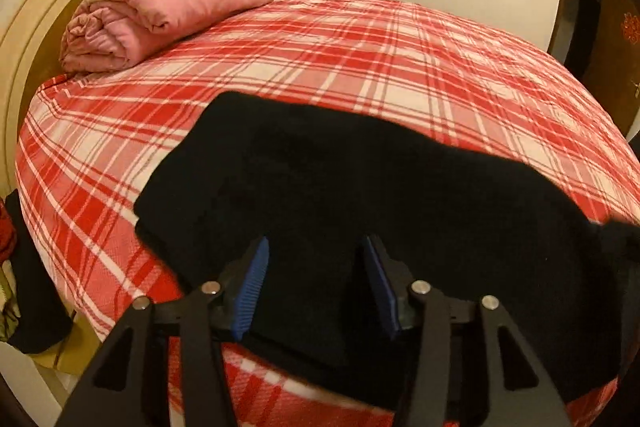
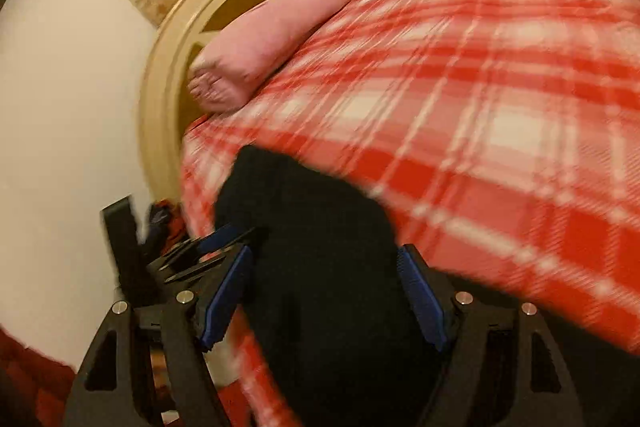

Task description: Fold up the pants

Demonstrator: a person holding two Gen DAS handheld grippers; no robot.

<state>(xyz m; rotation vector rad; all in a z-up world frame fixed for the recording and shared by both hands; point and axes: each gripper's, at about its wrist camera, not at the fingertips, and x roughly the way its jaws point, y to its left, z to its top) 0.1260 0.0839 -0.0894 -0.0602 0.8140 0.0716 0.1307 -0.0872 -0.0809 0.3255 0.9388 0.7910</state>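
Where the left wrist camera looks down along its fingers, the black pants (image 1: 360, 195) lie spread across a red and white plaid bedspread (image 1: 360, 59), reaching from left of the middle to the right edge of the view, with their near edge at the bed's near side. The left gripper (image 1: 314, 247) hovers over that near edge with its blue pads (image 1: 252, 291) standing apart; dark cloth shows in the gap between them, but neither pad presses on it, so the claw is released. A rolled pink blanket (image 1: 160, 15) rests at the far left corner of the bed against a cream headboard (image 1: 36, 27), and some dark and red clothing (image 1: 24, 267) hangs beside the bed at the left edge. From the right wrist camera, which is blurred and tilted, the pants (image 2: 320, 267) fill the lower middle of the picture, lying on the same bedspread (image 2: 500, 87). The right gripper (image 2: 324, 255) has its jaws spread wide, one blue pad (image 2: 420, 299) on each side of the black cloth without squeezing it, so this claw is released too. Just left of it, the black frame of the left gripper (image 2: 224, 237) shows beside the pants. The pink blanket (image 2: 260, 47) and the headboard (image 2: 168, 75) lie beyond, at the upper left.
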